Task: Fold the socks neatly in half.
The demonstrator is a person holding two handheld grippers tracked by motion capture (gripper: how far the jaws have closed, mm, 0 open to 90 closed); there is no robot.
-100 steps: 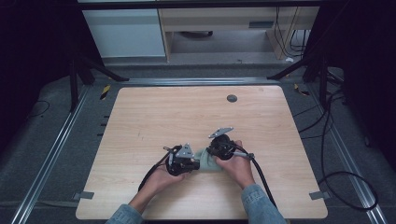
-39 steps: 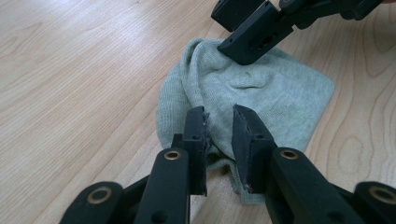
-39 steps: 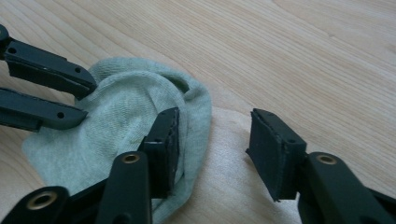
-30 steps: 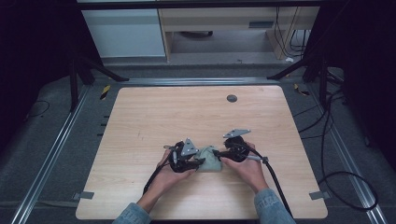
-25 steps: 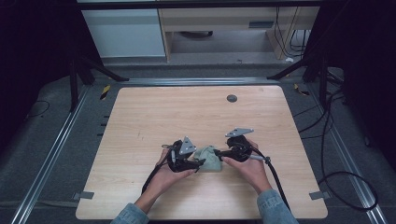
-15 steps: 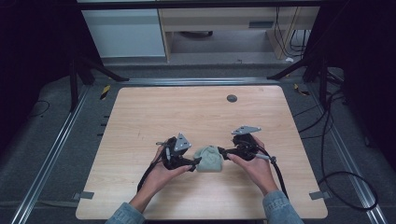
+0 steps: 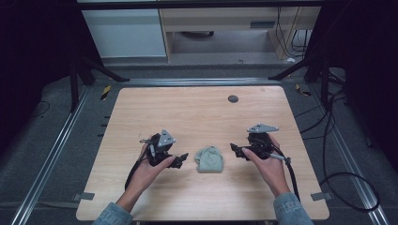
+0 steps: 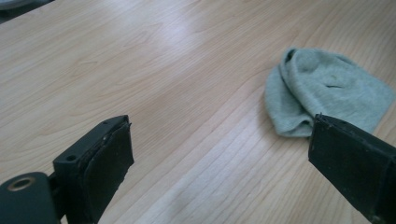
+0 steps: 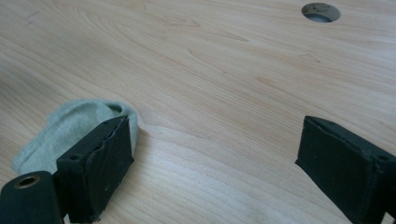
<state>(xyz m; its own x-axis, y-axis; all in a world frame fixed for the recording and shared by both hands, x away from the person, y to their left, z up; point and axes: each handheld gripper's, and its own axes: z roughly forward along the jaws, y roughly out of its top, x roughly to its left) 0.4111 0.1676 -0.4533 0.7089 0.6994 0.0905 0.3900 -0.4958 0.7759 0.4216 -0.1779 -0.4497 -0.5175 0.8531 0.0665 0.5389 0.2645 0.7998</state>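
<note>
Bunched pale grey-green cloth (image 7: 209, 159) on table (image 7: 197, 112)

Both grippers have drawn apart from the grey-green cloth (image 7: 209, 159), which they were pressed against from either side in the earlier pictures. The left gripper (image 7: 182, 160) now stands just to the cloth's left and the right gripper (image 7: 234, 150) to its right (each with its jaws spread wide and nothing between them). The cloth now lies free on the table (image 7: 197, 112) between them, bunched into a compact folded heap.
</note>
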